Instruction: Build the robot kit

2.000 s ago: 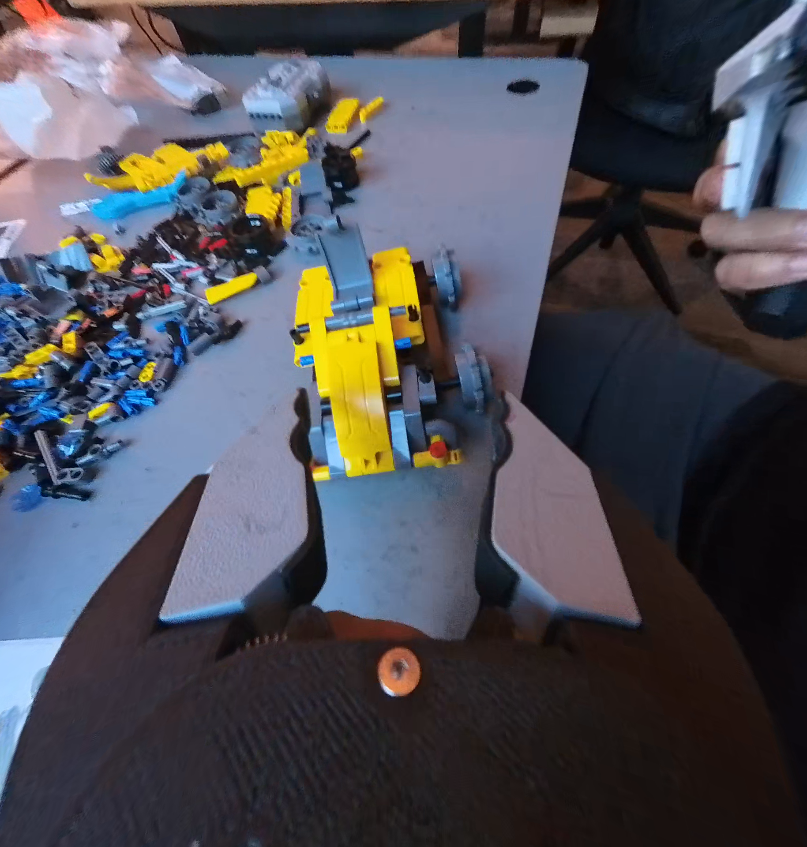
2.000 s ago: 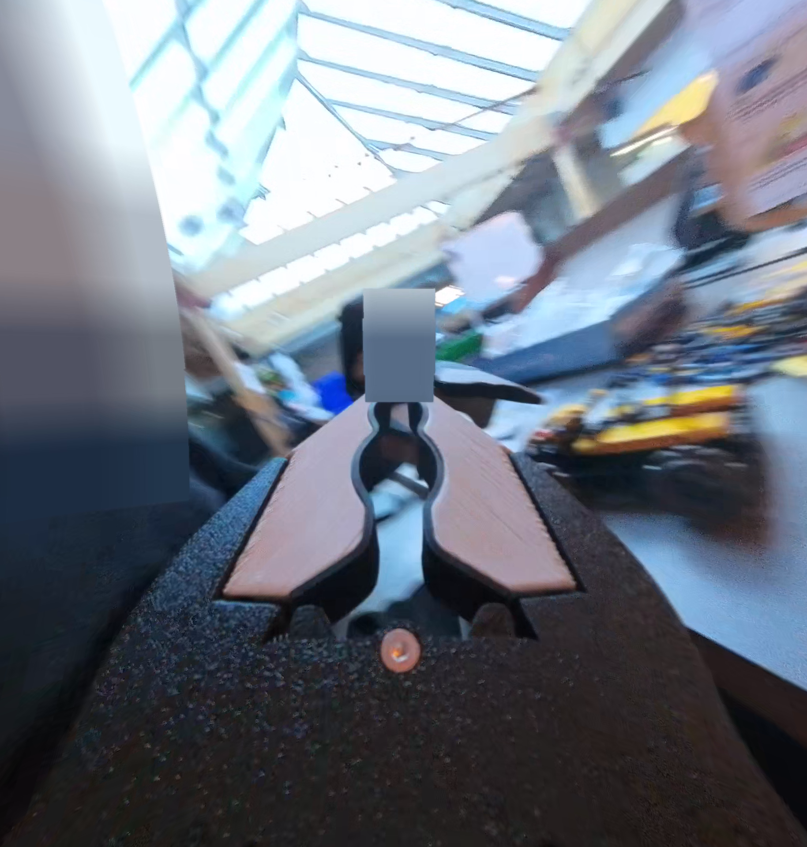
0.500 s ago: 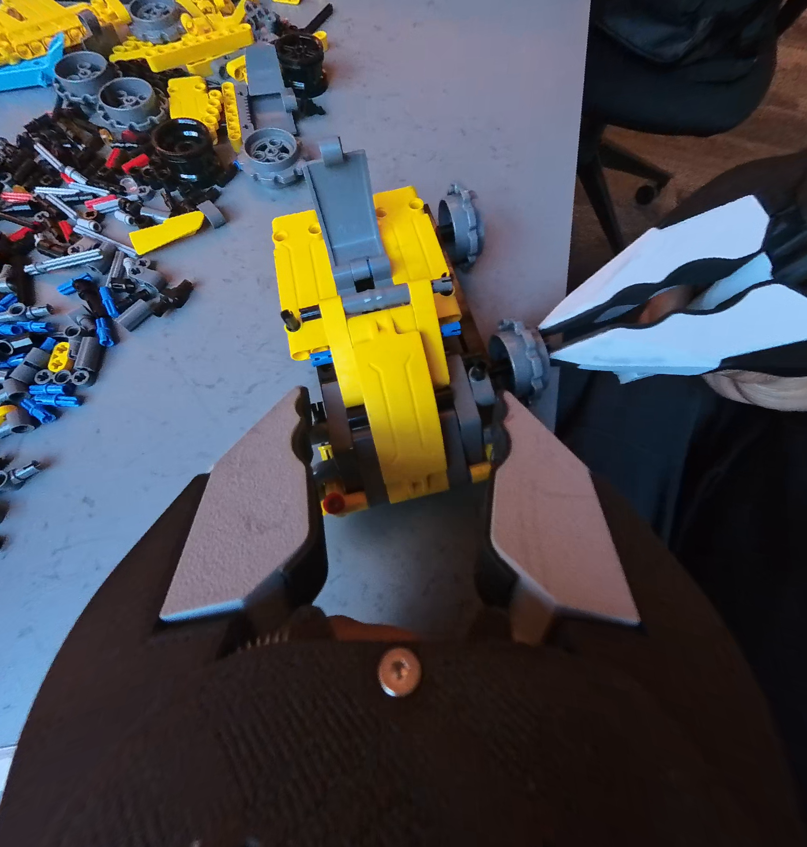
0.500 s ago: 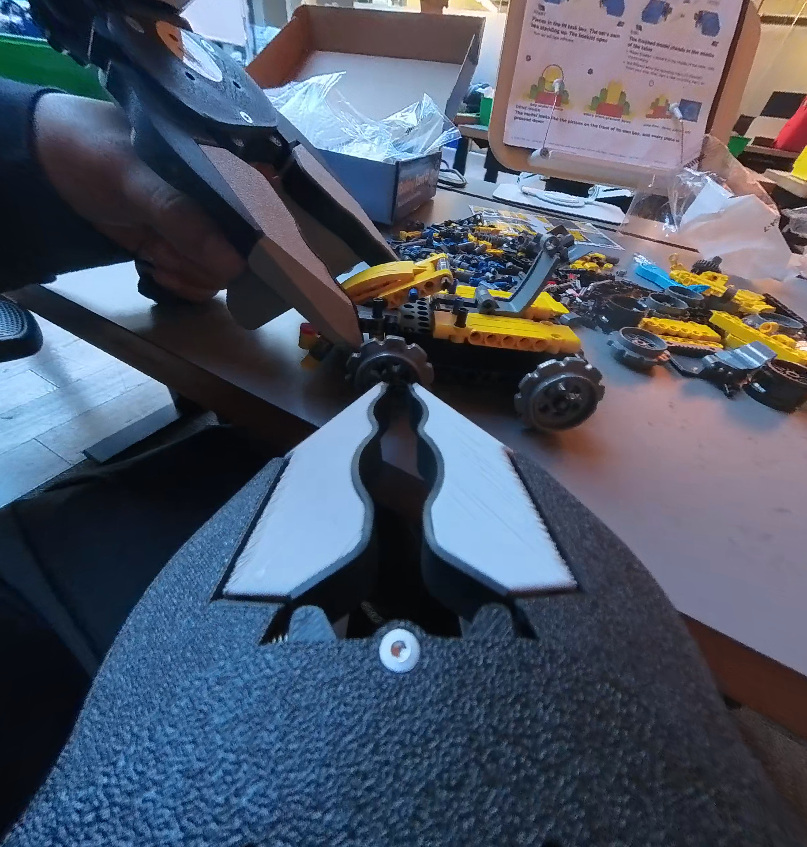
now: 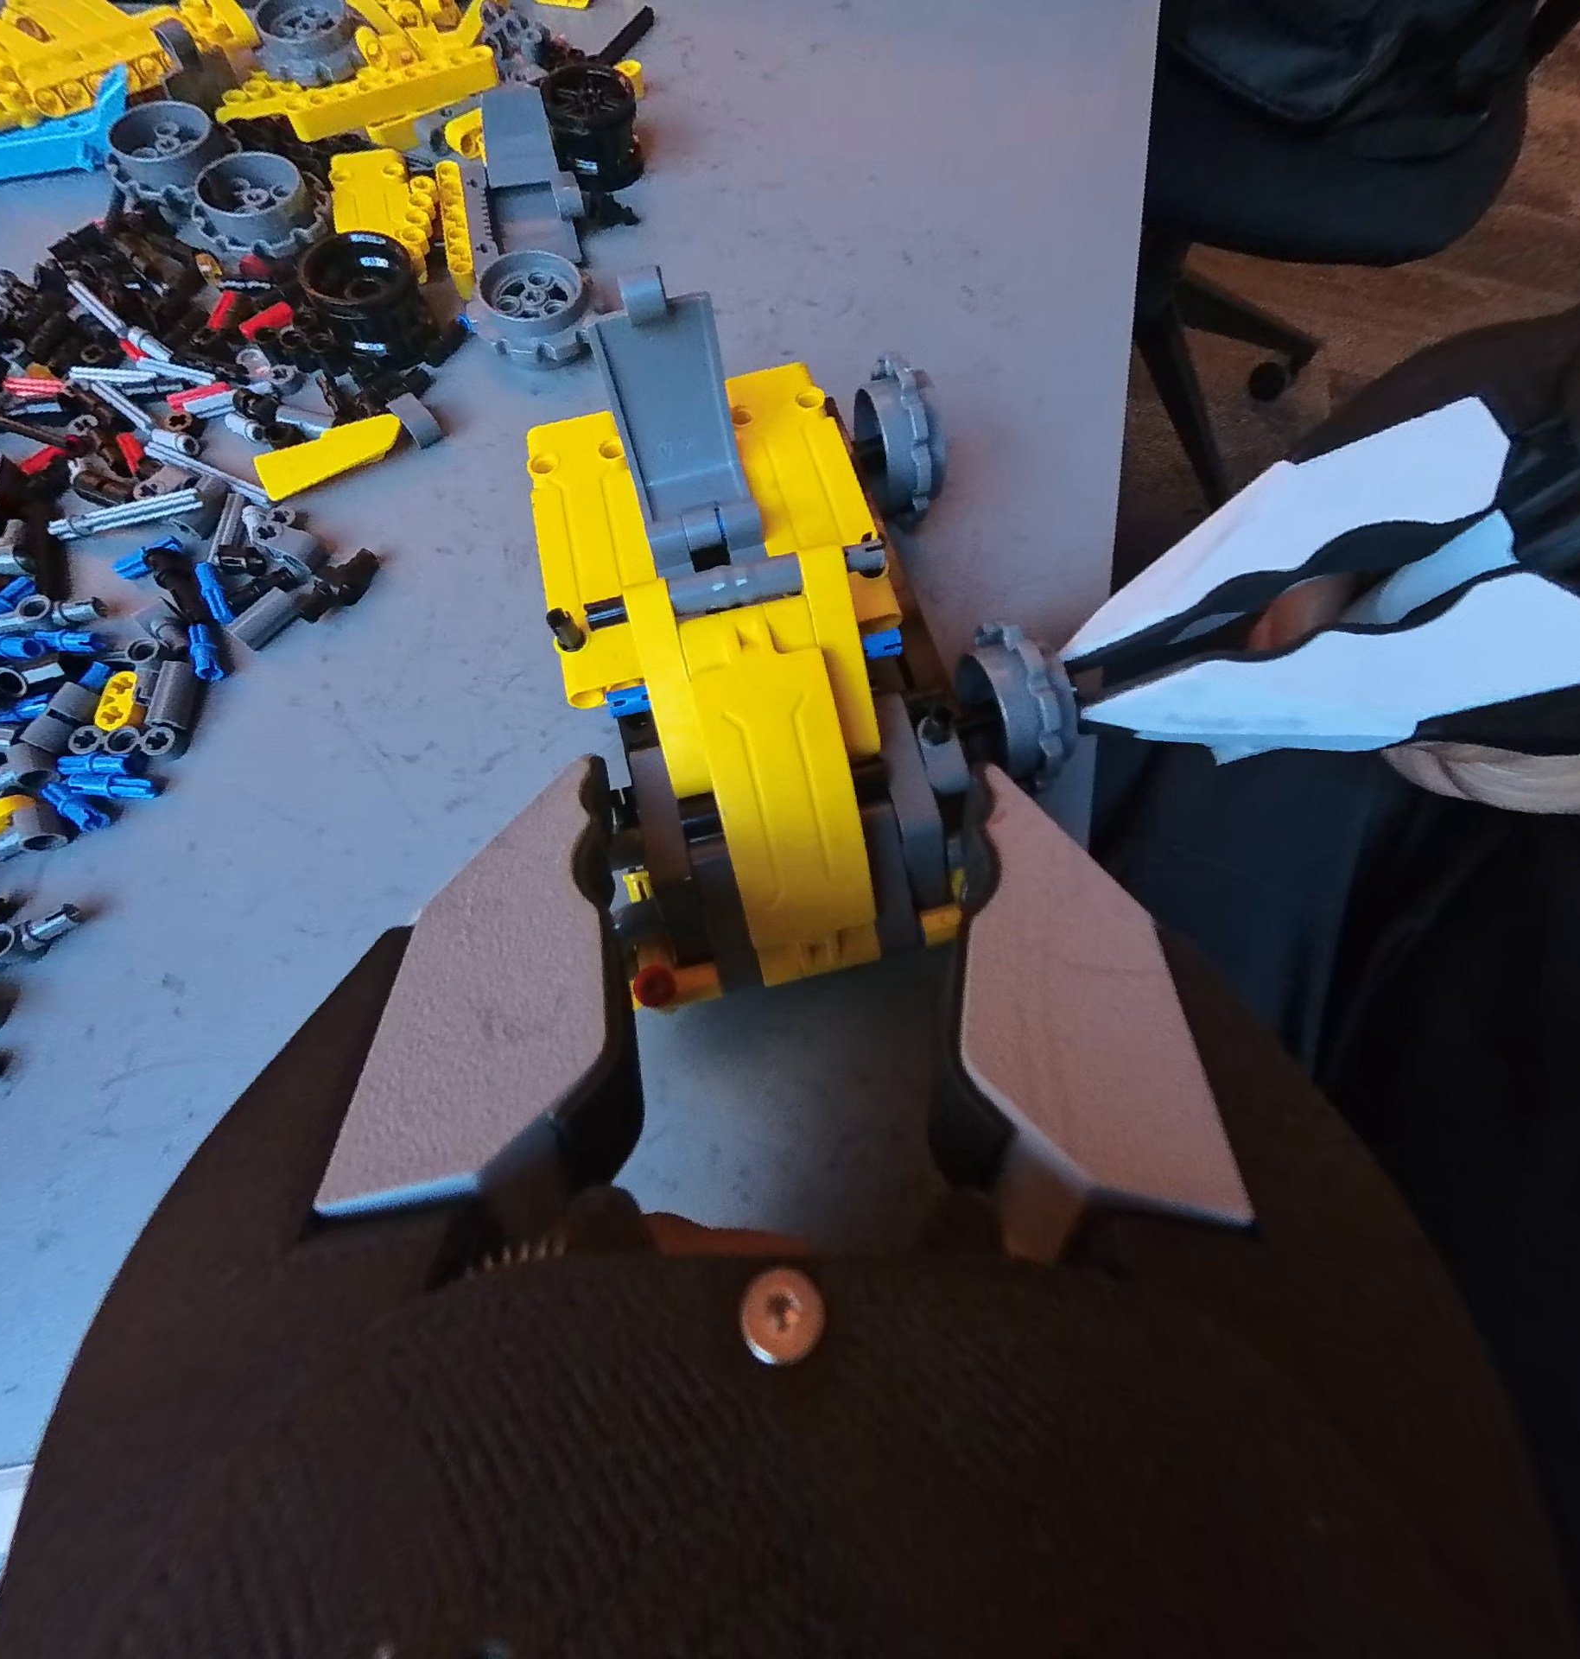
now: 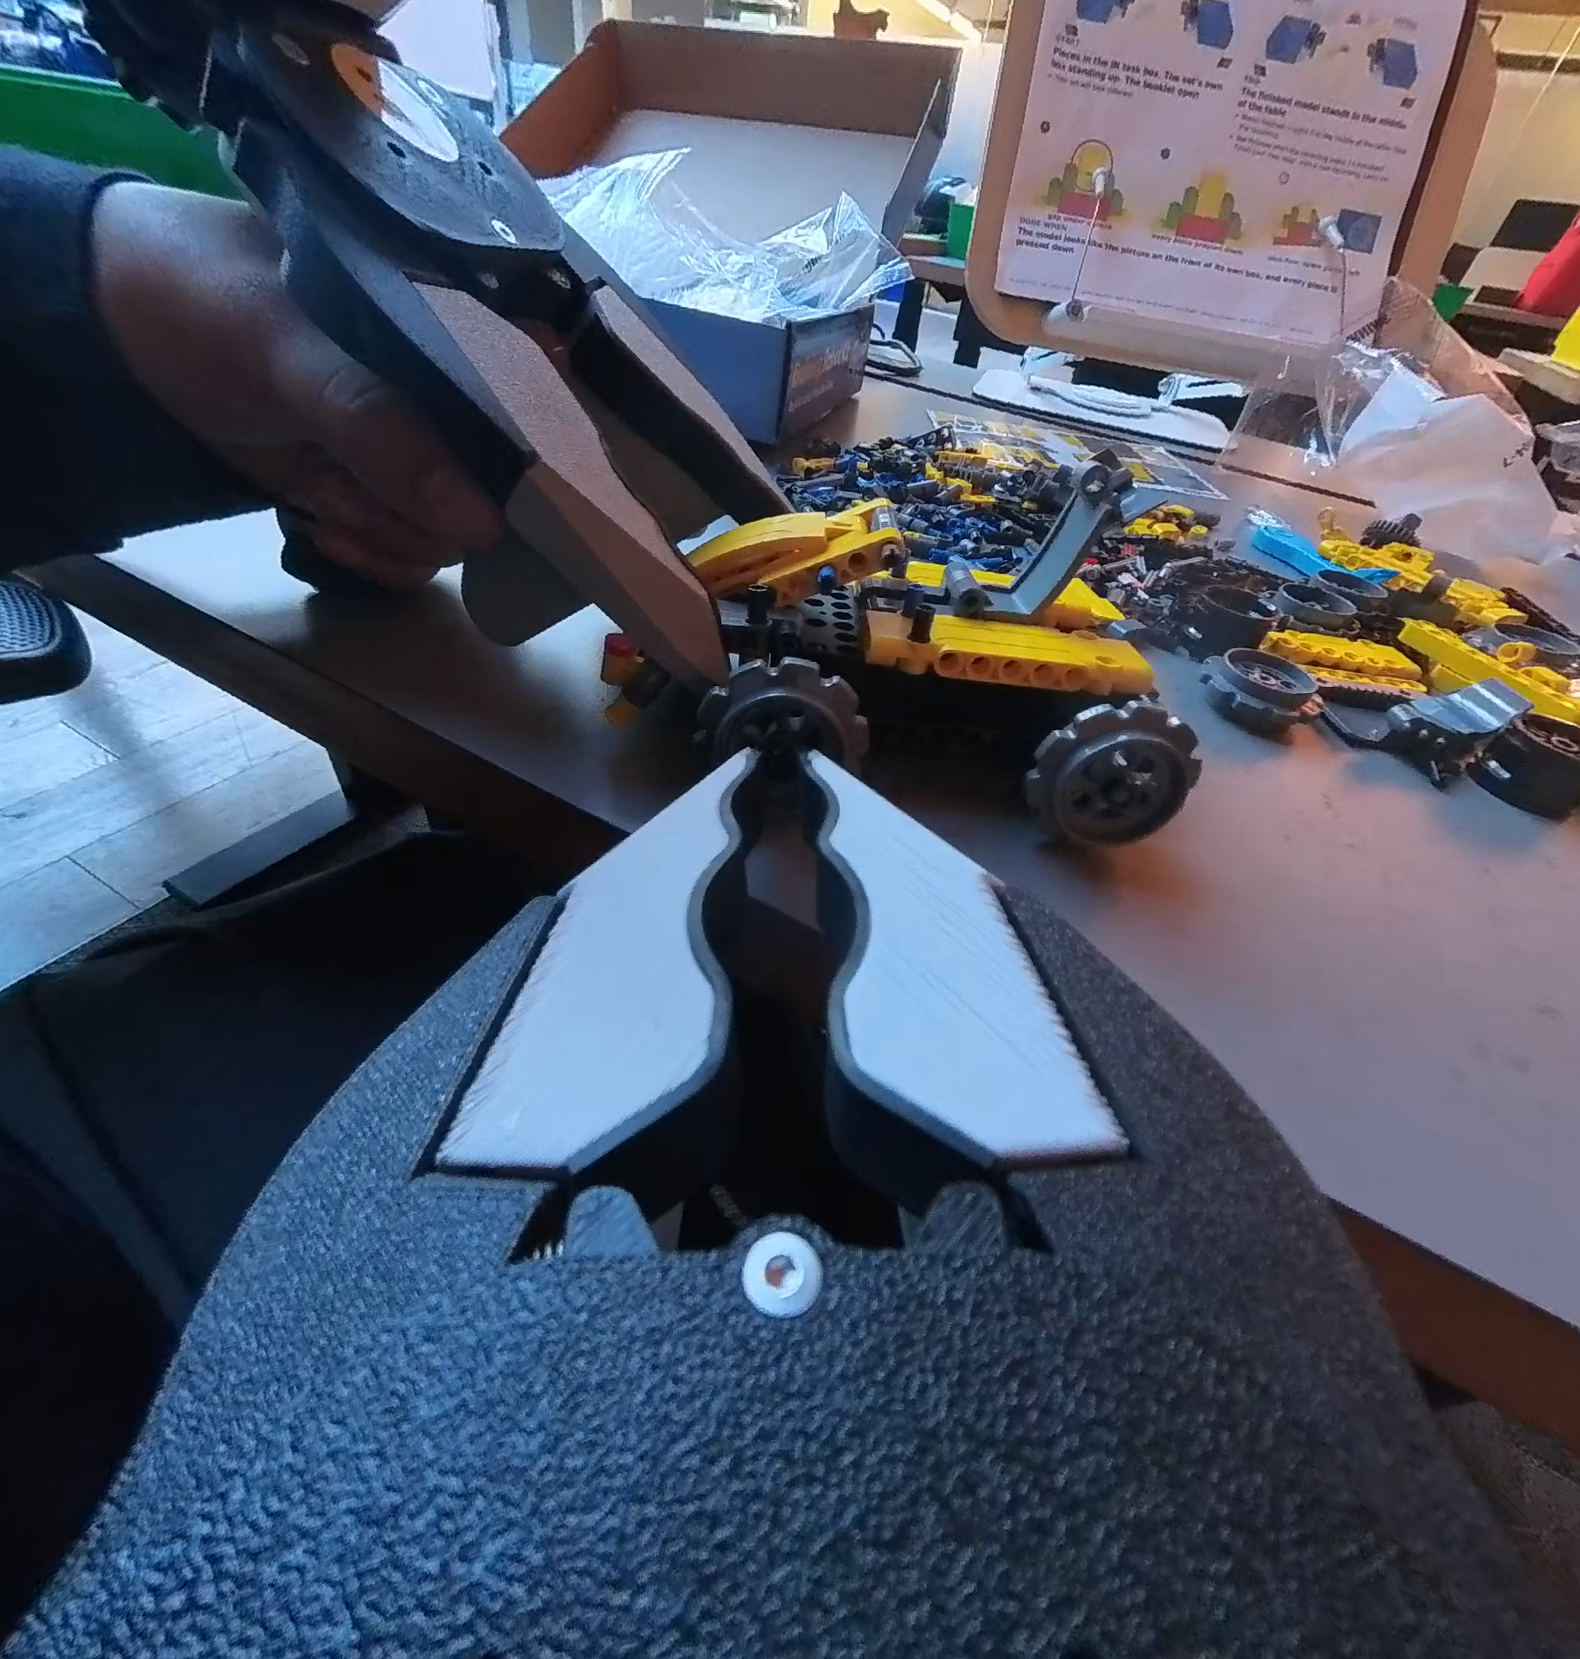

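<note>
A grey table (image 5: 858, 179) stands over pale wood-plank floor (image 6: 122, 790) — a dark office chair (image 5: 1306, 117) sits beside it, with a green wall (image 6: 68, 117) behind, warmly lit.

The yellow-and-grey brick vehicle (image 5: 732, 682) is standing upright on its grey wheels near the surface (image 5: 947, 224) edge. The left hand-held gripper (image 5: 781, 844) is clamping its rear body; the right hand-held gripper (image 6: 779, 763) is pinching the rear wheel's (image 6: 781, 714) axle tip.
</note>
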